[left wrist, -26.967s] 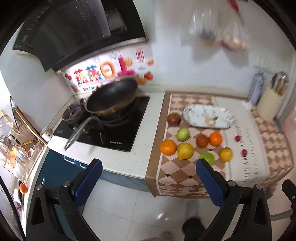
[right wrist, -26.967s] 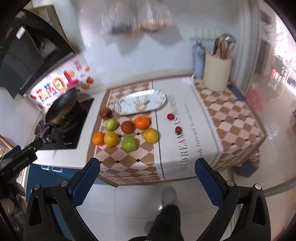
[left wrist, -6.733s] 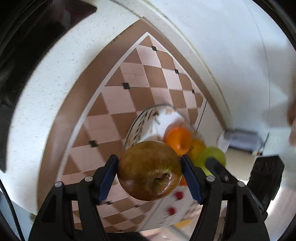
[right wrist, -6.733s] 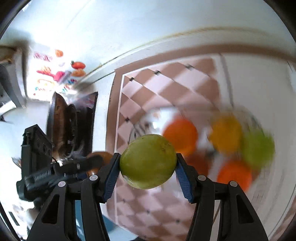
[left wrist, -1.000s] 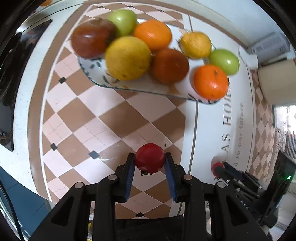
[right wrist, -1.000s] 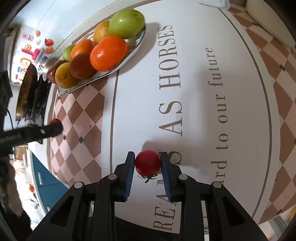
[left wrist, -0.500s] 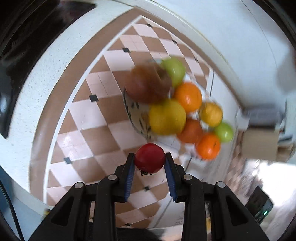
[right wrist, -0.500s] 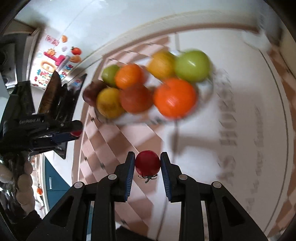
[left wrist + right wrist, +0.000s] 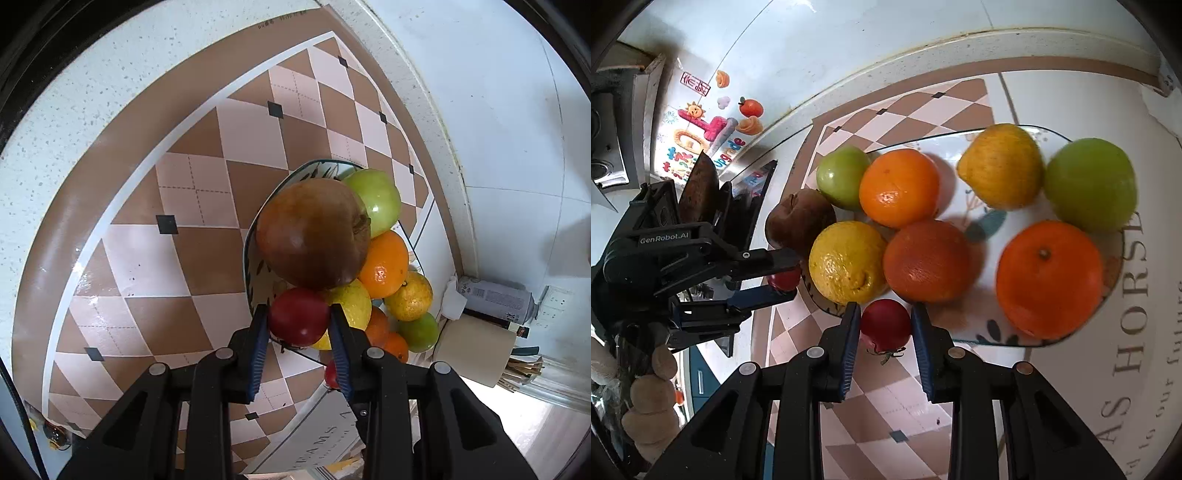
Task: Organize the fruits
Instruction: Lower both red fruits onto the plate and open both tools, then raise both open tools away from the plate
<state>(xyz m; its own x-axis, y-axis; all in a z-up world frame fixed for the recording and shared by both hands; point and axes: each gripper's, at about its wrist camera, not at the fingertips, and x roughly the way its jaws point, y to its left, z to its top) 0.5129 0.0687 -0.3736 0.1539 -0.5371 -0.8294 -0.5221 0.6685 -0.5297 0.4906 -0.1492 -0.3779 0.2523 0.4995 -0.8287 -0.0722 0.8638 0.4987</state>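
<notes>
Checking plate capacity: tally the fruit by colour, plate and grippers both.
Orange round fruits on the patterned oval plate: 3
Green round fruits: 2
Yellow fruits: 2
Brown fruit: 1
Small red fruits, one each in left gripper and right gripper: 2
Total: 10

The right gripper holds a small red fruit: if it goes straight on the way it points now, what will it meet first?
Probably the near rim of the plate, then the dark orange and the lemon just behind it. The right gripper is shut on the small red fruit; depth is hard to judge.
</notes>
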